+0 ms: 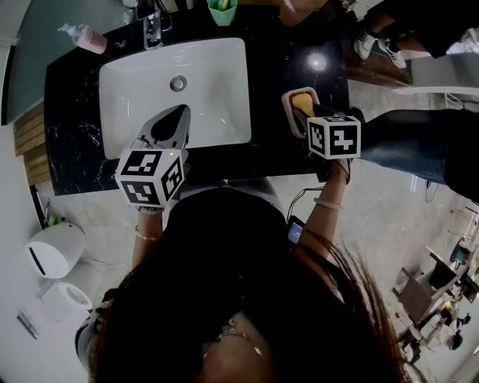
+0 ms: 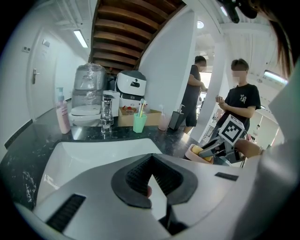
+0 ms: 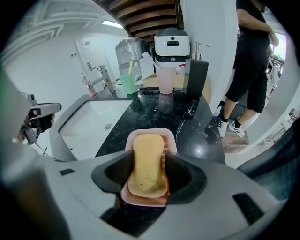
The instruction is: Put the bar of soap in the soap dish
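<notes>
The yellow bar of soap (image 3: 147, 164) sits between the jaws of my right gripper (image 3: 148, 172), which is shut on it. It lies low in the pink soap dish (image 3: 150, 131), whose rim shows beyond and below the bar. In the head view the soap (image 1: 301, 102) and dish (image 1: 287, 98) are on the black counter to the right of the sink, under my right gripper (image 1: 307, 114). My left gripper (image 1: 178, 118) hangs over the front of the white sink (image 1: 217, 82), its jaws shut with nothing in them (image 2: 151, 161).
A faucet (image 1: 152, 30), a pink pump bottle (image 1: 87, 37) and a green cup (image 1: 222, 10) stand along the back of the black counter (image 1: 284, 60). A pink cup (image 3: 165, 79) and a dark dispenser (image 3: 196, 77) stand beyond the dish. Two people (image 2: 241, 101) stand at the right.
</notes>
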Available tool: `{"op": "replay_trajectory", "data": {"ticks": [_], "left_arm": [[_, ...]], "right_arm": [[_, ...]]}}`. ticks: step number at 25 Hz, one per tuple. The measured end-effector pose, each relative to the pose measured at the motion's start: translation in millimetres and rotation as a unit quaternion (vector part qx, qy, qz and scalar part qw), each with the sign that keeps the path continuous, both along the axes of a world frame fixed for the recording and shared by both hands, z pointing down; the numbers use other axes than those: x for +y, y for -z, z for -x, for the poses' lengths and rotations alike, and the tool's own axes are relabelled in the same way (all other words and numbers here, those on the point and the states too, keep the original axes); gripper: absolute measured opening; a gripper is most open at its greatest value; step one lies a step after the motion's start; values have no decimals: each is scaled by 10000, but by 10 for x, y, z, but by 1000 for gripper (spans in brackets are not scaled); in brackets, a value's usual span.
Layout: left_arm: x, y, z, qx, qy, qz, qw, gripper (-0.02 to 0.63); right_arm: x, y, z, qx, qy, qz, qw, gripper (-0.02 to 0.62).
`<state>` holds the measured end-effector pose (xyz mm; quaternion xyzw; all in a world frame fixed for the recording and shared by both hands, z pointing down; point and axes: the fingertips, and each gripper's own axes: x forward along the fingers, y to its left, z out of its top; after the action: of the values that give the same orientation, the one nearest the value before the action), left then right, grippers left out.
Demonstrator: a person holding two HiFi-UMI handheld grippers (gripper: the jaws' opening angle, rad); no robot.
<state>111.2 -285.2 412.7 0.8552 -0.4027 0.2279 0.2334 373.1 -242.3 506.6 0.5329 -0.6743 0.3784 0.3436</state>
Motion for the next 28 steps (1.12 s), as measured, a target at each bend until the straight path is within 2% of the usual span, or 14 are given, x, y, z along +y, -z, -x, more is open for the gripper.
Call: {"op": "replay_trajectory", "data": {"ticks": [5,18,24,28], "left_arm": [[-17,59,87,-13,-90,-63,9999,-5],[-28,188,79,106,-640,-153,9978,-5],[-22,261,36,155,-874,-217,9958,-5],[-24,266,66,149,-968,-219,9949,-5]], "right_arm": [[41,87,-33,94,-258,-154,9995,207],[273,458,81,-145,-877,-786,9929,206],[341,836,253,-612,-1025,-1520,9811,160],[360,1080,404,-654,-945,-1859,9758,129]]}}
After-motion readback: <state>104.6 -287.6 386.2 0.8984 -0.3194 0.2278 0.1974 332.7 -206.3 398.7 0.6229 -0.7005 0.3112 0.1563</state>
